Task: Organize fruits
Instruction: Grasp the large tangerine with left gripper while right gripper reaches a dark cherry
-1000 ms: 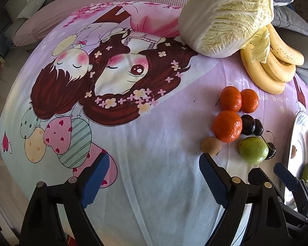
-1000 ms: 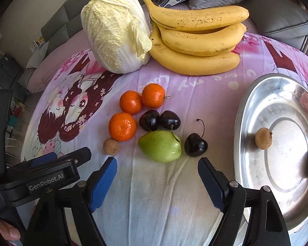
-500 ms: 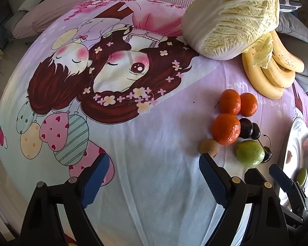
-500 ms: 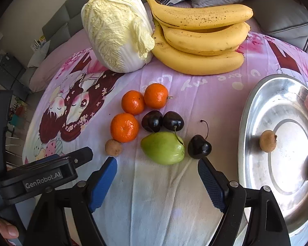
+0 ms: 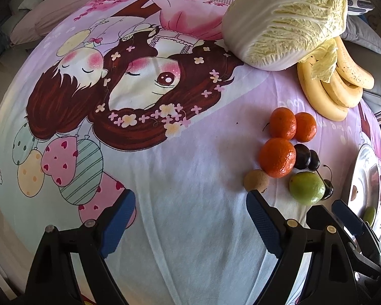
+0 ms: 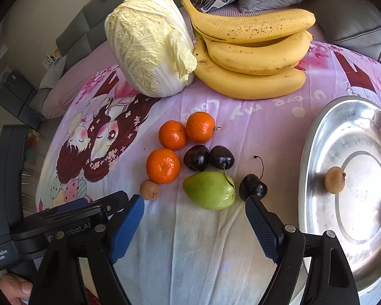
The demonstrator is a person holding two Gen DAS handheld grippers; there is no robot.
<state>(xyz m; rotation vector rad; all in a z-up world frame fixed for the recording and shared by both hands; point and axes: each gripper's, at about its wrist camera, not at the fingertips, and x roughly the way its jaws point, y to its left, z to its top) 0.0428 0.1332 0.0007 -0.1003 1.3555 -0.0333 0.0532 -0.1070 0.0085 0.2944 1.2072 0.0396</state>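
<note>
1. The right claw (image 6: 194,225) hangs above the cartoon-print cloth (image 6: 261,117) with its blue pads wide apart and nothing between them; its jaws have just been opening a little further.
2. The left claw (image 5: 190,218) is also spread wide and empty, over bare cloth to the left of the fruit.
3. Just beyond the right claw lies the green fruit (image 6: 209,189), long axis running left to right, narrower end toward the left.
4. A lone dark cherry (image 6: 252,186) sits beside the green fruit at the right pad's tip, stem curving away from the camera.
5. Two more cherries (image 6: 208,157) touch each other behind the green fruit.
6. Three tangerines (image 6: 174,134) cluster to the left of the cherries; a small brown longan (image 6: 150,189) lies just in front of the nearest one.
7. The bananas (image 6: 254,50) lie stacked across the far side, long axes left to right, stems against the napa cabbage (image 6: 149,43).
8. The steel tray (image 6: 315,157) on the right holds another longan (image 6: 334,180).
</note>
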